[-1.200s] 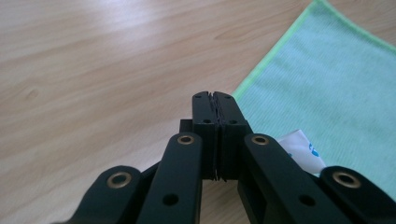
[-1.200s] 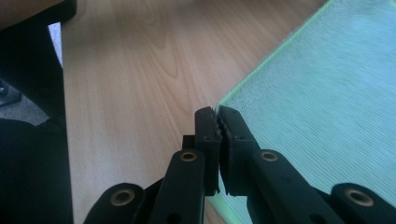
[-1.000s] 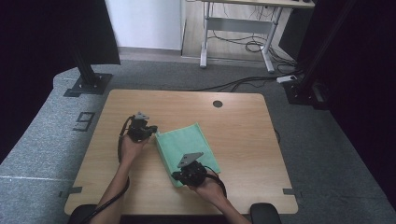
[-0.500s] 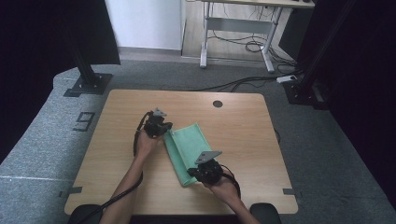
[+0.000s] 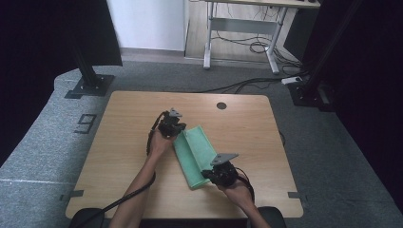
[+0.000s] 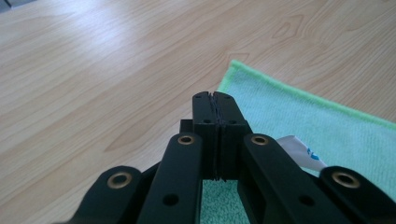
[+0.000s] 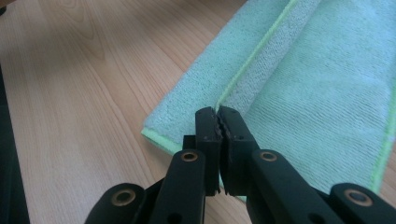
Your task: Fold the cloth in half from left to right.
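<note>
Since folded narrower, towel (image 5: 196, 155) unmoved

One light wooden worktop (image 5: 123, 142) with rounded corners carries one folded mint-green microfibre cloth (image 5: 196, 154) with a lighter green hem. One small white label (image 6: 296, 150) with blue print shows on the cloth. Two black two-jawed tools are present: the left tool (image 5: 172, 124) and the right tool (image 5: 215, 174). One round dark hole (image 5: 221, 105) sits in the worktop.
</note>
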Motion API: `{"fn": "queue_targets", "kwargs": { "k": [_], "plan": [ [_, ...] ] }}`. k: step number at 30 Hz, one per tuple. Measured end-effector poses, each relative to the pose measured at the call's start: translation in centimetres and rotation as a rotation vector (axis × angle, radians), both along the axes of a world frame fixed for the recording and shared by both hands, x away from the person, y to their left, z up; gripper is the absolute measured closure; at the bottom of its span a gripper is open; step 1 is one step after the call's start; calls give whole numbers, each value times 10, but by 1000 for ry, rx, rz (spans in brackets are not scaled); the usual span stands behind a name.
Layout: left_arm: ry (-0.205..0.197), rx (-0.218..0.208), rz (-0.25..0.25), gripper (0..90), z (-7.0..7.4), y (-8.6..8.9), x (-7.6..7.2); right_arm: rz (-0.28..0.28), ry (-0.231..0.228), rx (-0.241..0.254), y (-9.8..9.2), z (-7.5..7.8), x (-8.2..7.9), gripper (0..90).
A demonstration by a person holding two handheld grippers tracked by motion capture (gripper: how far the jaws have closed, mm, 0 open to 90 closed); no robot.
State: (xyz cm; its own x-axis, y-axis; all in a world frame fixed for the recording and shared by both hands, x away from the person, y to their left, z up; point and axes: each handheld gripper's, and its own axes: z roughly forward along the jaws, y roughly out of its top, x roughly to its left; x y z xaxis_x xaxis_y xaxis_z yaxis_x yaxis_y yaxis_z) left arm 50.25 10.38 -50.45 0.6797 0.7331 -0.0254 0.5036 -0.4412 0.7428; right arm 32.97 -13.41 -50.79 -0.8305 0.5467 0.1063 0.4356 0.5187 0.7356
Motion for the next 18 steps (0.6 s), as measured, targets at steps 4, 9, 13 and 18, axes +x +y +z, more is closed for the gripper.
{"fn": "queue_targets", "kwargs": {
  "k": [4, 9, 13, 18],
  "plan": [
    [-5, 3, -10, 884, 1, -8, 1, -9, 4, 5, -7, 0, 0, 864],
    [-14, 8, -15, 884, 4, -15, 4, -29, 3, 11, -16, 0, 1, 864],
    [-21, 9, -17, 884, 7, -21, 5, -46, 3, 20, -23, 2, 2, 864],
    [-23, 15, -15, 883, 8, -27, 7, -68, 4, 27, -31, 3, 4, 864]
  ]
}}
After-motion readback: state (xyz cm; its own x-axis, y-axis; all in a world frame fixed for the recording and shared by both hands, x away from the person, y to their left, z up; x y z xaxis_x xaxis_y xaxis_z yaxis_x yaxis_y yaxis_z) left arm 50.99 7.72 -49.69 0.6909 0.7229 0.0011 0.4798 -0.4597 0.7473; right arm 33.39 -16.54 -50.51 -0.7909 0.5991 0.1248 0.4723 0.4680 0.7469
